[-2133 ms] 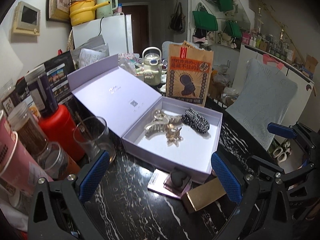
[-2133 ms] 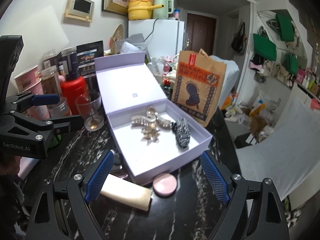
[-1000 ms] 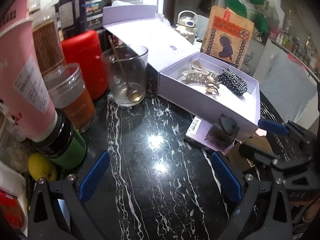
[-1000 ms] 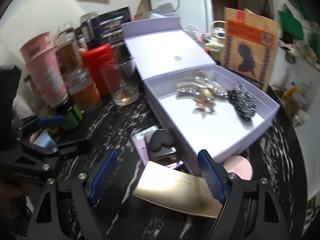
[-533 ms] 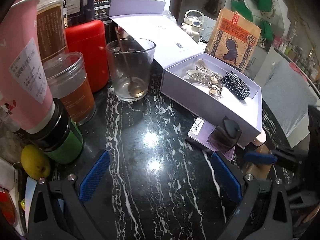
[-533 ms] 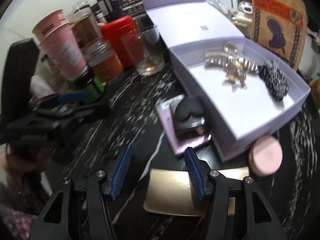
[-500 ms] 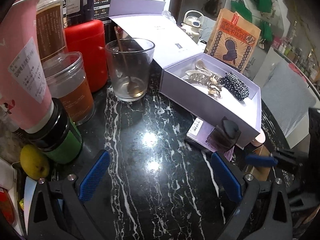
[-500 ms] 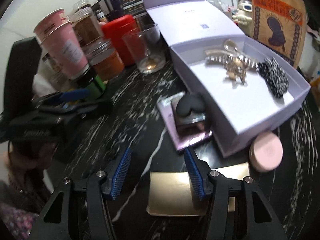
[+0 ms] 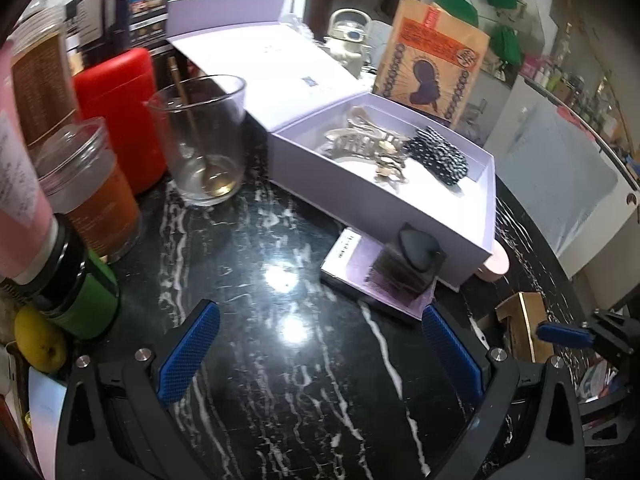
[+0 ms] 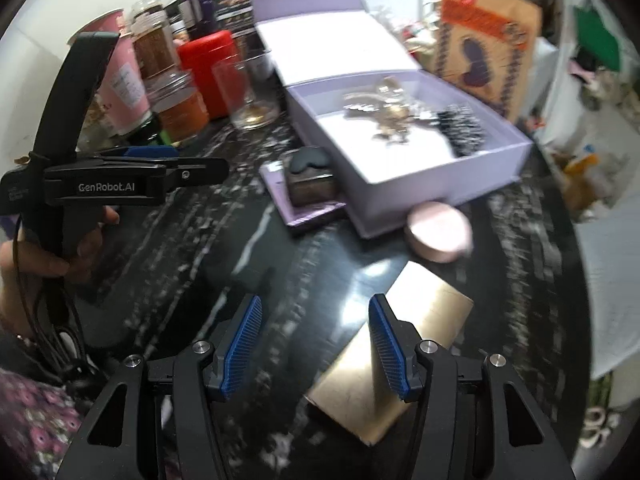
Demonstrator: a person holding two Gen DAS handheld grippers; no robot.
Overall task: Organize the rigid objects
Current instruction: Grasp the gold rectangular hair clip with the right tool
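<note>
An open lilac box [image 9: 380, 208] holds two pale claw clips [image 9: 360, 142] and a black dotted clip [image 9: 438, 156]. Against its front wall lies a flat purple box [image 9: 348, 258] with a dark heart-topped block [image 9: 416, 254] on it, and a pink round compact [image 10: 438, 232] lies beside it. A gold rectangular box [image 10: 428, 304] lies on the black marble table [image 9: 260, 320]. My right gripper [image 10: 314, 350] is partly open with only table in its gap. Its right finger [image 10: 386, 348] overlaps the gold box; whether they touch I cannot tell. My left gripper [image 9: 320, 354] stands open and empty over bare table.
At the left stand a drinking glass with a spoon [image 9: 200, 140], a red canister [image 9: 120, 112], jars [image 9: 88, 192], a pink tube [image 9: 16, 184] and a lemon [image 9: 40, 344]. A brown paper bag [image 9: 432, 64] stands behind the box. A hand [image 10: 24, 256] holds the left gripper.
My right gripper's jaws narrowed, then it swung left, so the gold box now sits right of the gap and looks turned. The left gripper shifted a little towards the lilac box.
</note>
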